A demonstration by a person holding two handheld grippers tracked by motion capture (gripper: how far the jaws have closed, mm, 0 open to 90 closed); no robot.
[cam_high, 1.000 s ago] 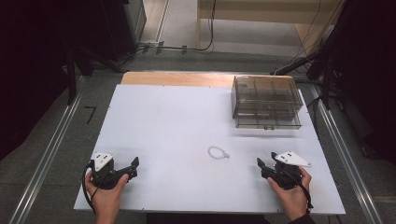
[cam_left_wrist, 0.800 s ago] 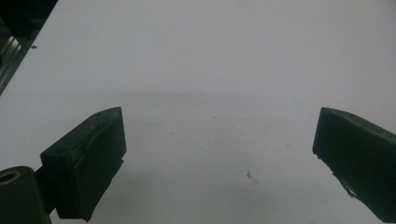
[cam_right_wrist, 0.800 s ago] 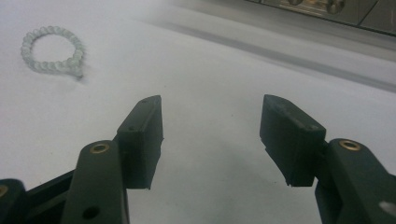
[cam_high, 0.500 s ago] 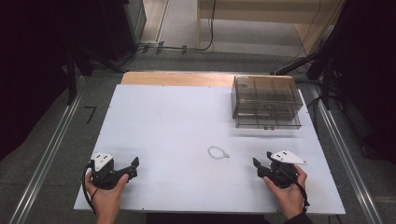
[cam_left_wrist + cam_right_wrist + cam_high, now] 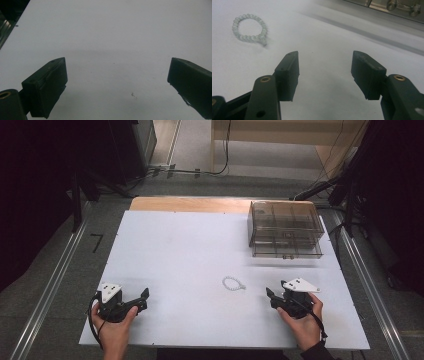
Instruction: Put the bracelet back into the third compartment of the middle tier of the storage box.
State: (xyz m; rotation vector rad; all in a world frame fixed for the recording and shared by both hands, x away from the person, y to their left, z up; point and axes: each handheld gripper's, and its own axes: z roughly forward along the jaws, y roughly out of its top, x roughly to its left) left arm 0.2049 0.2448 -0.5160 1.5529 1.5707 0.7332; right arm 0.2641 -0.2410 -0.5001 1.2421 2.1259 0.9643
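A small bracelet of pale beads [image 5: 233, 283] lies flat on the white table [image 5: 200, 250]; it also appears at the upper left as the bracelet [image 5: 249, 30] in the right gripper view. My right gripper [image 5: 271, 296] rests near the front right, a short way right of the bracelet, and the gripper [image 5: 324, 72] stands open with only bare table between its jaws. My left gripper [image 5: 144, 298] sits at the front left, far from the bracelet. In its own view the gripper [image 5: 117, 75] is wide open over bare table.
A clear smoky plastic drawer box [image 5: 285, 229] stands at the back right of the table, its drawer fronts [image 5: 402, 8] visible beyond the right gripper. A wooden strip [image 5: 190, 204] runs along the far edge. Metal rails flank both sides.
The right gripper has shifted slightly left, toward the bracelet. The left gripper and the bracelet stay where they were.
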